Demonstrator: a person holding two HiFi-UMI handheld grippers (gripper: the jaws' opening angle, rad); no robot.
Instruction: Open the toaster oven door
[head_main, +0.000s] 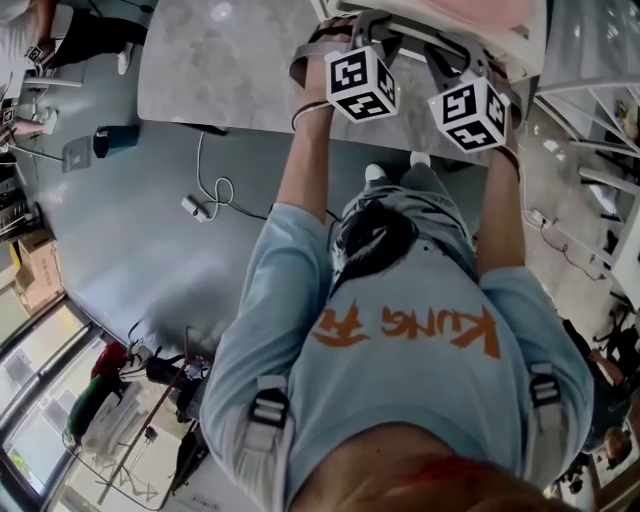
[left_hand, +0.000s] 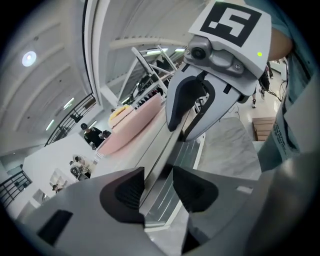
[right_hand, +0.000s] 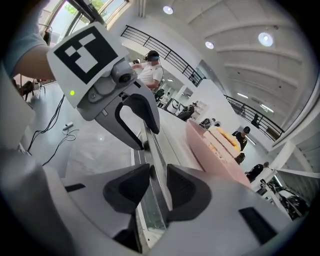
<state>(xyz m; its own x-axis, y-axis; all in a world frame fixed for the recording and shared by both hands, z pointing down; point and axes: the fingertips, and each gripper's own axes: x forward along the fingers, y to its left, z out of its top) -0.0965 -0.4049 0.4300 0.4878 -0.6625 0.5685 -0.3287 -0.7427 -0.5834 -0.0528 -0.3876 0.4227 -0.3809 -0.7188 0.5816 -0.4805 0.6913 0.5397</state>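
Toaster oven (left_hand: 142, 142) stands on the grey marbled tabletop (head_main: 220, 70), at the far edge of the head view, straight ahead of the person's outstretched arms. A pink slab (left_hand: 135, 122) lies on its top. The glass door (left_hand: 182, 167) faces the person, with the handle bar (right_hand: 159, 165) along its upper edge. Can't tell how far the door is open. Right gripper (right_hand: 159, 186) is on the bar's right part, jaws closed on it with pads pressing both sides. Left gripper (left_hand: 159, 187) is just beside it on the left, jaws apart, the bar between them unclamped.
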